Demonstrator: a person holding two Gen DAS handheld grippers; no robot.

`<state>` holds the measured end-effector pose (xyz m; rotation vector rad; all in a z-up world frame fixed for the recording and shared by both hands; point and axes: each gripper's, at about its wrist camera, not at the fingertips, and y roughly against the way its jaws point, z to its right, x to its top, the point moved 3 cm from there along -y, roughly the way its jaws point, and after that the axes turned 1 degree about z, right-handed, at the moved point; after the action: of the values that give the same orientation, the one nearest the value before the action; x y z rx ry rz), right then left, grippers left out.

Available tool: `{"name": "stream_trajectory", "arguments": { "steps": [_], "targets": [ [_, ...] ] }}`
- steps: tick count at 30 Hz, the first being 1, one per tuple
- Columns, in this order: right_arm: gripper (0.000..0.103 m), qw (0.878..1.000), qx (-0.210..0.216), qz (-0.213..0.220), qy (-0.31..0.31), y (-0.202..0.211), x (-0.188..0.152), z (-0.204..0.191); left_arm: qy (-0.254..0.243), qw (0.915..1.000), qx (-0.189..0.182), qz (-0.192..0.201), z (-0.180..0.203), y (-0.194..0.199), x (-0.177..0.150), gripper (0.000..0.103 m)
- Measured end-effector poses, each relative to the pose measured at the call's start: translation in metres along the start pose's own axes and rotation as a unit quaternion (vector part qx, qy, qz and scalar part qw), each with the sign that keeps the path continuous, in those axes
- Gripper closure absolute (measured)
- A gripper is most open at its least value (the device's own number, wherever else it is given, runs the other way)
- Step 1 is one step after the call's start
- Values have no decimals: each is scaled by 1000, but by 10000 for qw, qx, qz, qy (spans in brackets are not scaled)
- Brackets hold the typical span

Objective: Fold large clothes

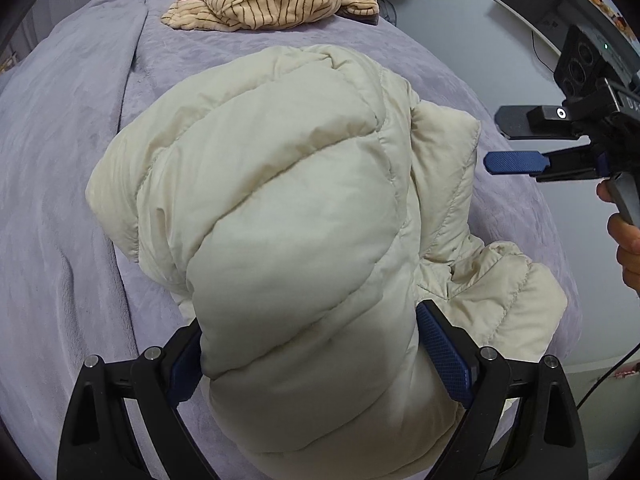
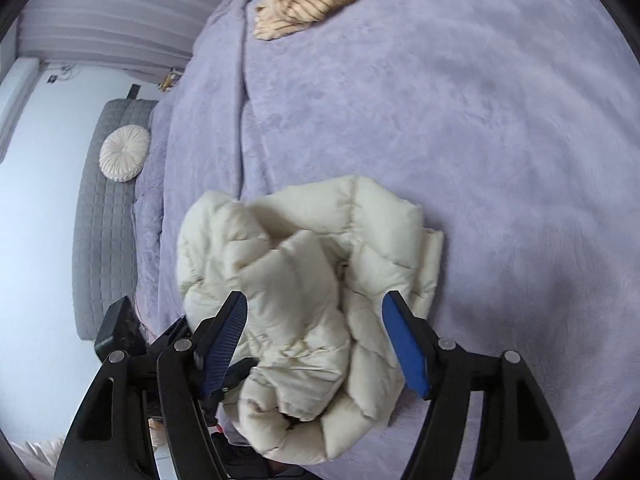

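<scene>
A cream puffer jacket (image 1: 288,208) lies bunched on the lilac blanket (image 1: 60,200). Its near end bulges up between the blue pads (image 1: 444,352) of my left gripper (image 1: 316,356), which is shut on it. In the right wrist view the same jacket (image 2: 304,264) sits in a loose heap below my right gripper (image 2: 314,340). That gripper's jaws stand wide apart above the fabric with nothing pressed between them. From the left wrist view the right gripper (image 1: 491,140) hovers open beside the jacket's right edge, held by a hand (image 1: 628,248).
A beige striped garment (image 1: 272,0) lies on darker clothes at the far end of the bed. A monitor (image 1: 560,4) stands off the bed's right side. A grey quilted bench (image 2: 104,220) with a round cushion (image 2: 124,159) runs along the left side.
</scene>
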<state>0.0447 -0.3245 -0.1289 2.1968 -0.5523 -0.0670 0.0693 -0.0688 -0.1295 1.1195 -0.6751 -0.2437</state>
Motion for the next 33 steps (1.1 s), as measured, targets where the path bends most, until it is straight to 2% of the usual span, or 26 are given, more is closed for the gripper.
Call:
{"name": "stream_trajectory", "arguments": {
  "steps": [3, 4, 5, 8, 10, 15, 20, 22, 25, 28, 33],
  "targets": [
    [30, 9982, -375, -180, 421, -24, 7, -35, 15, 10000, 22, -10, -1, -1, 1, 9],
    [52, 9971, -516, -267, 501, -32, 7, -39, 29, 10000, 40, -14, -1, -1, 0, 9],
    [99, 9966, -548, -319, 525, -40, 6, -44, 64, 10000, 39, -10, -3, 0, -1, 9],
    [98, 9991, -321, -43, 262, -26, -6, -40, 219, 9998, -16, 26, -10, 1, -1, 9],
    [99, 9997, -204, -71, -103, -23, -17, -23, 318, 9995, -69, 60, -14, 3, 0, 9],
    [98, 9932, -399, -237, -1067, -51, -37, 41, 550, 9983, -145, 92, -20, 13, 2, 9],
    [98, 9910, -299, -197, -1292, -62, -44, 59, 706, 9966, -359, 247, -14, 37, 3, 9],
    [98, 9912, -266, -212, -1275, -62, -44, 60, 708, 9952, -609, 281, -1, 43, 6, 9],
    [98, 9905, -194, -272, -1333, -64, -43, 62, 504, 9930, -1040, 260, 33, 48, 6, 9],
    [98, 9891, -24, -358, -1425, -64, -41, 66, 70, 9871, -1597, 3, 68, 42, -2, 9],
    [97, 9883, 159, -561, -1410, -68, -36, 69, -857, 9708, -2161, -587, 118, 30, -25, 9]
  ]
}}
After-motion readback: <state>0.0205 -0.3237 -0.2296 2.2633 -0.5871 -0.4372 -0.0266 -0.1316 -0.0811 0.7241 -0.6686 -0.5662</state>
